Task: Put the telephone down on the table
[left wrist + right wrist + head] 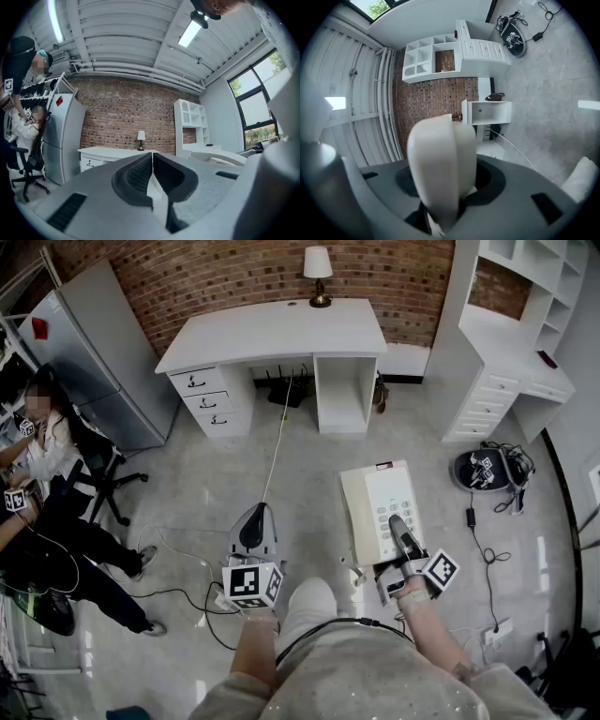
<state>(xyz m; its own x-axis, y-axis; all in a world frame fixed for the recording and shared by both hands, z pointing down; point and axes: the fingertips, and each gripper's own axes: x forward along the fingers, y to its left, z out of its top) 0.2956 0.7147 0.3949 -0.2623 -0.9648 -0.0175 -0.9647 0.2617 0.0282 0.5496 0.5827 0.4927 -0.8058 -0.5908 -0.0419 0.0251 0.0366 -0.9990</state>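
Right gripper point(400, 529) clamps the smooth, rounded cream plastic telephone point(361, 510); left gripper point(255, 517) closed, empty

There were two hand-held grippers, the left hand-held gripper point(255, 514) and the right hand-held gripper point(397, 521). There was one telephone point(375, 498), one lamp point(319, 273) at twelve o'clock on one tabletop point(262, 334), one refrigerator point(103, 352) and one office chair point(105, 470).

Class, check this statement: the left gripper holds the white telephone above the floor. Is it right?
No. The right gripper holds the telephone above the floor, as the right gripper view shows; the left gripper is shut and empty.
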